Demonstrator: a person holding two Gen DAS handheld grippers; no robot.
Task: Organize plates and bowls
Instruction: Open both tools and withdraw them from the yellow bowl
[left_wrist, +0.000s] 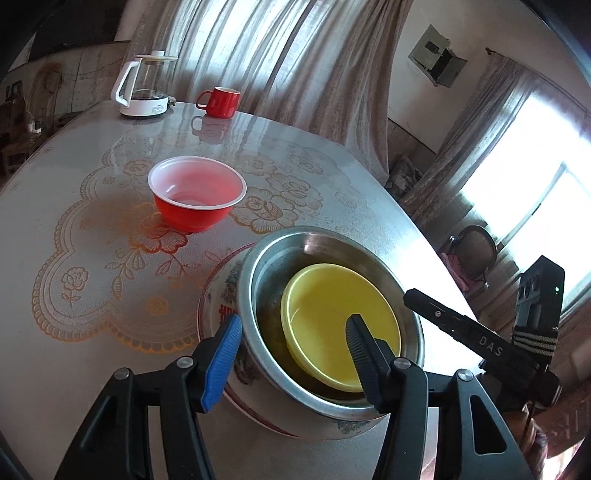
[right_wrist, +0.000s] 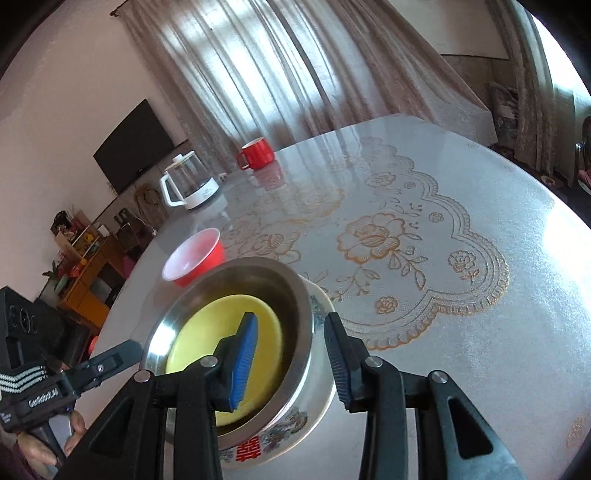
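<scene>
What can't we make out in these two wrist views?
- Patterned plate: mostly covered by the steel bowl in both views.
- Steel bowl's floor: hidden under the yellow plate.
- Left gripper, right gripper: pads straddle the bowl wall; contact unclear.
- Red bowl: near side hidden by the steel bowl, right view.

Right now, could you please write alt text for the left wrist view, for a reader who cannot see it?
The left gripper straddles the near rim of a steel bowl that holds a yellow plate and sits on a floral plate. A red bowl stands apart on the table; a red mug and kettle stand farther back.
</scene>
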